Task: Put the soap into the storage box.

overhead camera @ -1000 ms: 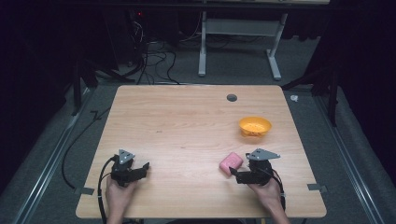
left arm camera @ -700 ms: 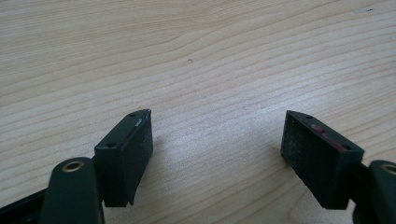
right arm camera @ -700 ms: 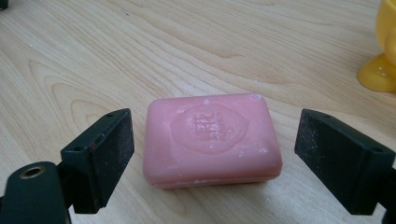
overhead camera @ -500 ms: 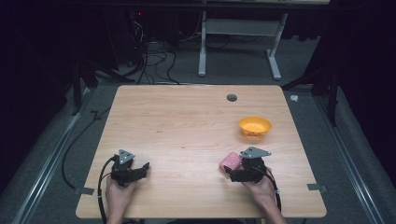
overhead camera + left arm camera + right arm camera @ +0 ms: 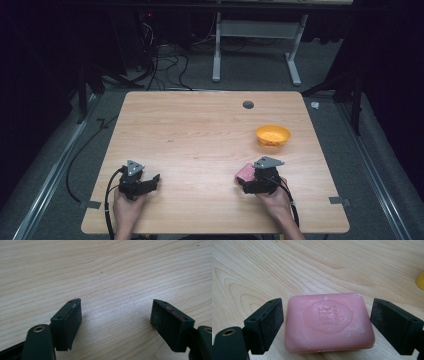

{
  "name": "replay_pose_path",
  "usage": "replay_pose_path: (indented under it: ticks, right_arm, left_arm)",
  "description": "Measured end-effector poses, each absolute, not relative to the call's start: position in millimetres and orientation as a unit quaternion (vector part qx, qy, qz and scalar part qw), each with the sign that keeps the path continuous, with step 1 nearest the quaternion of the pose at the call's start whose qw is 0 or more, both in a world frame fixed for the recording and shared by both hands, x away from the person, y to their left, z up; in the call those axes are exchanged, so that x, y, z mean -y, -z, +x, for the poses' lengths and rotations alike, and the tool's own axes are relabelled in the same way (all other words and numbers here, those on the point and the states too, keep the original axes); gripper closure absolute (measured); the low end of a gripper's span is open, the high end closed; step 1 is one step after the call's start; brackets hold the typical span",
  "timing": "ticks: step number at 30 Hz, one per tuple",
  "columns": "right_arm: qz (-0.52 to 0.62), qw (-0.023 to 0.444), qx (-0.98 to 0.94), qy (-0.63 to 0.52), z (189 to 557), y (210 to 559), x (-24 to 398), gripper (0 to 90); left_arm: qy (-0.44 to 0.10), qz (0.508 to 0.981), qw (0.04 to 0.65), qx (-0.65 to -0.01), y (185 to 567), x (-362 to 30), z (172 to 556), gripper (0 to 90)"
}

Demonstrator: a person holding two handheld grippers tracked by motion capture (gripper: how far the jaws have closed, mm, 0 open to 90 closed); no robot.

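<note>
We find the soap, a pink bar with an embossed stamp on its upper face, lying flat on the counter near the front edge, toward the front right corner. In the high view the soap sits just at the left of the right gripper.

The right gripper straddles the bar: its jaws stand spread, one on each side of the soap. In the right gripper view a thin gap shows between the left jaw and the bar, and a similar gap on the right; we see no contact on either side. The bar rests on the wood, not lifted.

The left gripper lies near the front left corner of the counter, held low over the surface. In the left gripper view the left gripper has its jaws wide apart, with bare wood grain between them.

An orange bowl stands near the right edge, behind the right gripper and apart from the soap. A small dark round spot marks the counter near the back edge.
</note>
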State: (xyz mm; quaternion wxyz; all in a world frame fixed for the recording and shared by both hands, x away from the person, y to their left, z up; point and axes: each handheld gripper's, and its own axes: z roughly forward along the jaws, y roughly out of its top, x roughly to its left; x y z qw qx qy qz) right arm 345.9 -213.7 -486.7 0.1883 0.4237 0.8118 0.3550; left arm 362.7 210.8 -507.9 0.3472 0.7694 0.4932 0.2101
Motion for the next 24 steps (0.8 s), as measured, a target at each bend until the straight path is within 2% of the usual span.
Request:
replay_pose_path:
  ticks: [24]
  right_arm:
    - [0.426,0.174,-0.828,-0.321,353,502,209,12.6]
  left_arm:
    - [-0.210,0.769,0.348,-0.493,508,-211,363,25.4]
